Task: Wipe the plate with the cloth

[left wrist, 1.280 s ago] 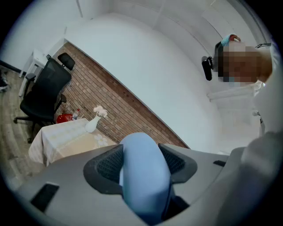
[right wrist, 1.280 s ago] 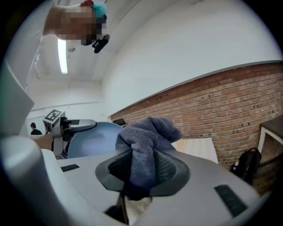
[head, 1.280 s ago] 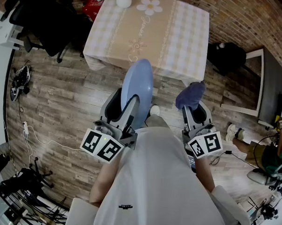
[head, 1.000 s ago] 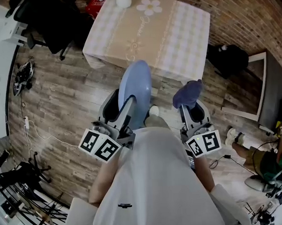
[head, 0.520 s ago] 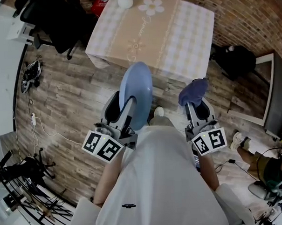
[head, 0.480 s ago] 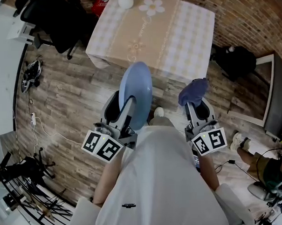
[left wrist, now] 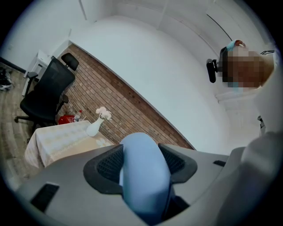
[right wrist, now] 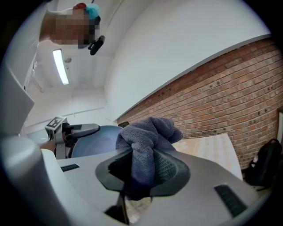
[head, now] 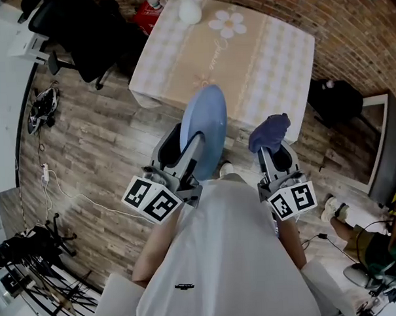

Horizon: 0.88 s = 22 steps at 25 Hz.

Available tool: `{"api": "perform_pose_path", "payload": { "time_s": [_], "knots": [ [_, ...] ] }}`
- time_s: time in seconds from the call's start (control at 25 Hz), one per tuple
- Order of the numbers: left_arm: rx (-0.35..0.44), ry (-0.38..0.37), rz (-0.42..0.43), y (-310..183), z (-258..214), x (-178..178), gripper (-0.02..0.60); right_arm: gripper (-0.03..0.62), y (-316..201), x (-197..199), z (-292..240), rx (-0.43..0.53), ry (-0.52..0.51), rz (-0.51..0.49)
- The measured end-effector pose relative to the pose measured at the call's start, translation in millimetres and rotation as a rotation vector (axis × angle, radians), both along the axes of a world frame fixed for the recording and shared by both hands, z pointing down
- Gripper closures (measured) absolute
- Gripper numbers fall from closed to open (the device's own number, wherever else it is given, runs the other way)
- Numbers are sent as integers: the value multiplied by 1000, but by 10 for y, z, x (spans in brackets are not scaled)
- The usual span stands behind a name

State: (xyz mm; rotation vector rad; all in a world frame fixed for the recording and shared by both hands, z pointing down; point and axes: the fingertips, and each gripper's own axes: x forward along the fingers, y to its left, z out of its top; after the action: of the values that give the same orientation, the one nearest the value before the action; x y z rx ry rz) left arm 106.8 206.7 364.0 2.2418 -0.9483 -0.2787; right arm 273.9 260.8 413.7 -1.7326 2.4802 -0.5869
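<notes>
Aloft, plate (head: 206, 124) left, cloth (head: 269, 132) right.

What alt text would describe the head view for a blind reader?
From above: the left gripper clamps a pale blue plate on edge; the right gripper clamps a bunched dark blue cloth, not touching the plate. Ahead stands a table with a checked cover and a white vase.

The pale blue plate (head: 206, 127) stands on edge in the air, over the table's (head: 246, 60) near edge. The dark blue cloth (head: 270, 132), bunched, hangs just off that edge, apart from the plate.
</notes>
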Motion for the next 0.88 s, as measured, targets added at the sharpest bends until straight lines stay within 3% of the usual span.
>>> {"api": "perform_pose_path", "payload": {
  "time_s": [0.52,0.88],
  "knots": [
    [47,74,164,-2197,-463,-847,331,480,-2104,-1135,-586,69,60,67],
    [13,79,239,-2945,-305,-1011,331,480,-2850,-1637,-522,64,90,-11]
  ]
}}
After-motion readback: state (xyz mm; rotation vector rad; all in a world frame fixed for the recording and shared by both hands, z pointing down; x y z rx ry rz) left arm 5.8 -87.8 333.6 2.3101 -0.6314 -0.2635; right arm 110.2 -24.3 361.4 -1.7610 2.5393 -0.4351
